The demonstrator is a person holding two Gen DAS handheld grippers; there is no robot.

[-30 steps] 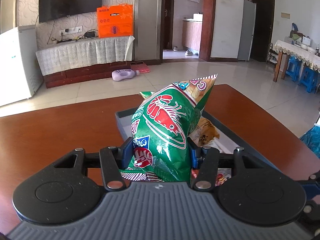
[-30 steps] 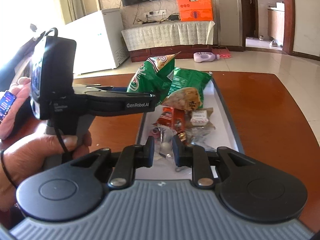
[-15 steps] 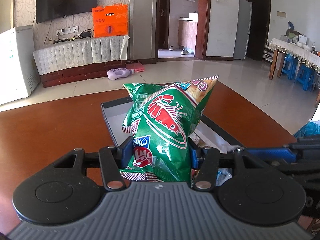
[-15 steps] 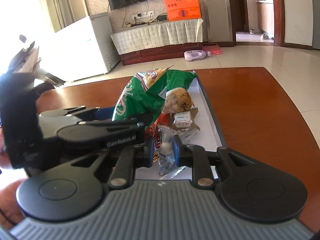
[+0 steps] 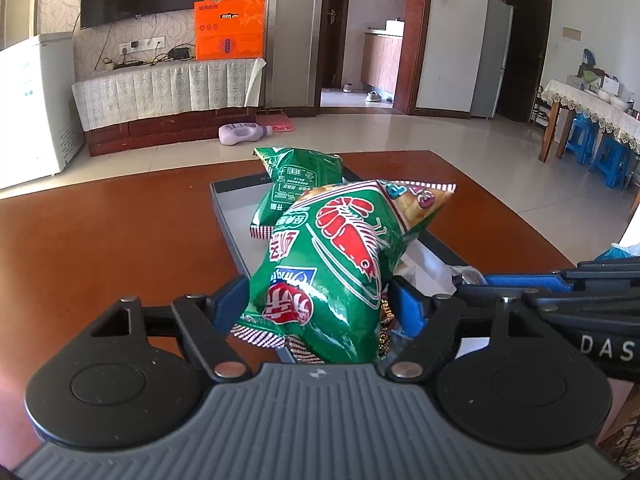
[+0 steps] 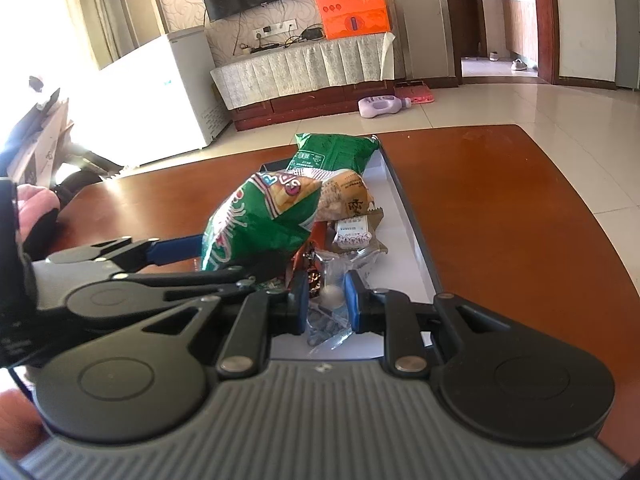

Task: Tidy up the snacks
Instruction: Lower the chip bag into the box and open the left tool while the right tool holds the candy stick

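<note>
Over the near end of the tray [image 5: 236,236], the left gripper [image 5: 316,304] has just been opening, its jaws now released on either side of the prawn-cracker bag [image 5: 340,260], which slumps onto the snack pile. Right of it, the right gripper [image 6: 326,304] is pinched on a clear wrapper [image 6: 330,320]. This looks like the drop-off; next the left gripper should back clear without dragging the bag.

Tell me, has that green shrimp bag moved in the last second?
Yes. The shrimp bag has tipped over toward the tray, leaning on the other green bag, as the left hand-held gripper jaws just opened around it.
</note>
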